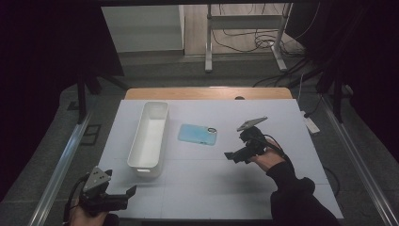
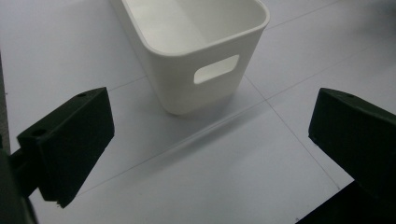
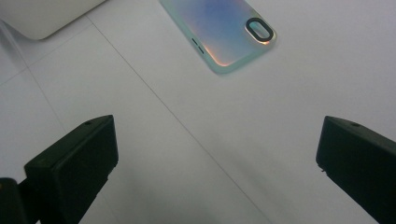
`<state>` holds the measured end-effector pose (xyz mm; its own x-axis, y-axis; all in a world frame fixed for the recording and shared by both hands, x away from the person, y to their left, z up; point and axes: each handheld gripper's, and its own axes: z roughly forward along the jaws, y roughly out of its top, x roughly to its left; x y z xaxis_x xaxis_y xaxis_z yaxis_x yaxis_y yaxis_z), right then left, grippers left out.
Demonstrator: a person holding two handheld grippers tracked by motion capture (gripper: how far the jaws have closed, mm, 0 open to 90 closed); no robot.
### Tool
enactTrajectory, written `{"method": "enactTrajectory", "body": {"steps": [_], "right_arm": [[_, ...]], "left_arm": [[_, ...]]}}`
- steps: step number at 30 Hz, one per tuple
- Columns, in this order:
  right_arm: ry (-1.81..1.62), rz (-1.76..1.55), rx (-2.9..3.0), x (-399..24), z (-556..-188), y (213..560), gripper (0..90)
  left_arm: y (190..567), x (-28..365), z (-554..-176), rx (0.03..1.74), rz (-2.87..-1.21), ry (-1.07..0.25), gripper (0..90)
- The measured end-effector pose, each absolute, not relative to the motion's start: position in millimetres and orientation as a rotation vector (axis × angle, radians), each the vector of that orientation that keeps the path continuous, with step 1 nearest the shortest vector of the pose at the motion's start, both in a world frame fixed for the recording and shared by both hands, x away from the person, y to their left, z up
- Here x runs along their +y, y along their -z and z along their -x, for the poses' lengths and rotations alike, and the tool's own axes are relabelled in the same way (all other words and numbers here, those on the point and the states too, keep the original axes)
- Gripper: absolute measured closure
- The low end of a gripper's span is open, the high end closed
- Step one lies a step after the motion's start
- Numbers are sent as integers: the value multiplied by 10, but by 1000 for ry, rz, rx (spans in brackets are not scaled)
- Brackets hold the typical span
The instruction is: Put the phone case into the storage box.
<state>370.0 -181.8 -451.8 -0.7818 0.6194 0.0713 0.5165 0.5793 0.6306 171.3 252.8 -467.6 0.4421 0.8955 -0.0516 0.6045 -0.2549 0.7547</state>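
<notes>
A light blue phone case [image 1: 197, 134] lies flat on the white table, back up, with a dark oval camera ring at its right end. A long white bin [image 1: 149, 134] stands empty to its left. My right gripper [image 1: 231, 156] hovers open just right of the case and points toward it; in the right gripper view the phone case [image 3: 219, 30] lies ahead of the two wide-apart jaws. My left gripper [image 1: 128, 194] is open at the near left corner, below the bin. The bin's short end [image 2: 196, 51] with its handle slot faces the left gripper.
The white table top [image 1: 263, 183] has free room at the front middle and right. A wooden strip [image 1: 207, 93] runs along its far edge. Beyond it stand a metal frame [image 1: 244, 37] and floor cables. Rails flank the table on both sides.
</notes>
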Motion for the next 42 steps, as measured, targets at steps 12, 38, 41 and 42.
{"method": "enactTrajectory", "body": {"steps": [12,38,41,42], "right_arm": [[-969,-923,2667,-1641,-3818,4583,0],[-931,-846,2696,-1200,-4110,4640,0],[-922,-845,2702,-1148,-4147,4654,0],[-921,-841,2702,-1126,-4163,4659,0]], "left_arm": [[4677,2526,-1715,1257,-1974,-511,8],[4678,2532,-1719,1255,-1974,-502,8],[4678,2532,-1720,1256,-1974,-501,8],[4678,2532,-1720,1255,-1974,-501,8]]}}
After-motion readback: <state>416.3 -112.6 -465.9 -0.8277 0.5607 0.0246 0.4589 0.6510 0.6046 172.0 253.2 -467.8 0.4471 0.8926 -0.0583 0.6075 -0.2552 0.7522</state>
